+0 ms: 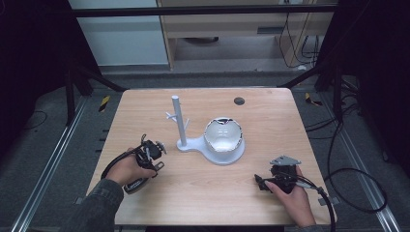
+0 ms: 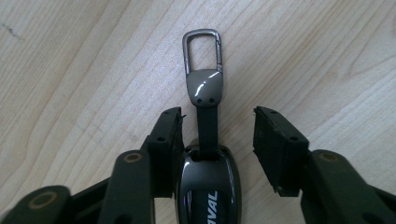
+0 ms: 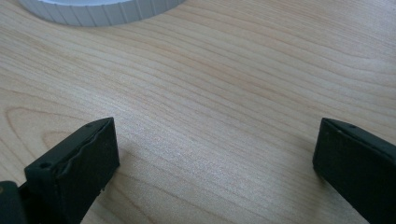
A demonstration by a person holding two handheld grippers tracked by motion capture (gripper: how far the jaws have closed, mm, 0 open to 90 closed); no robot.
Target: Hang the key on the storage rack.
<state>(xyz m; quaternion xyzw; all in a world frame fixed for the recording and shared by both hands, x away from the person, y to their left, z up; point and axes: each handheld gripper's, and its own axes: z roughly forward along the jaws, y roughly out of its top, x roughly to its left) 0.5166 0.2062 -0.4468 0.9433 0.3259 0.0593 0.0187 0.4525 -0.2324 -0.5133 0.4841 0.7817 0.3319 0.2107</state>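
A glossy dark key fob (image 2: 208,186) lies flat on the wooden table (image 2: 70,70), with a black strap and a grey metal clip (image 2: 201,49) pointing away from me. My left gripper (image 2: 218,123) points down over it with a jaw on each side. The left jaw sits against the fob's side, and a clear gap separates the right jaw from it. In the high view the left gripper (image 1: 150,154) is at the front left of the table. My right gripper (image 1: 270,181) rests at the front right, its jaws (image 3: 217,140) wide open over bare wood.
A white stand with an upright pegged post (image 1: 177,121) and a flat base (image 1: 193,144) occupies the table's middle. A white bowl-like shell (image 1: 222,135) sits on the base's round end. The base's ribbed rim (image 3: 93,11) is ahead of the right gripper. A small black disc (image 1: 239,101) lies far back.
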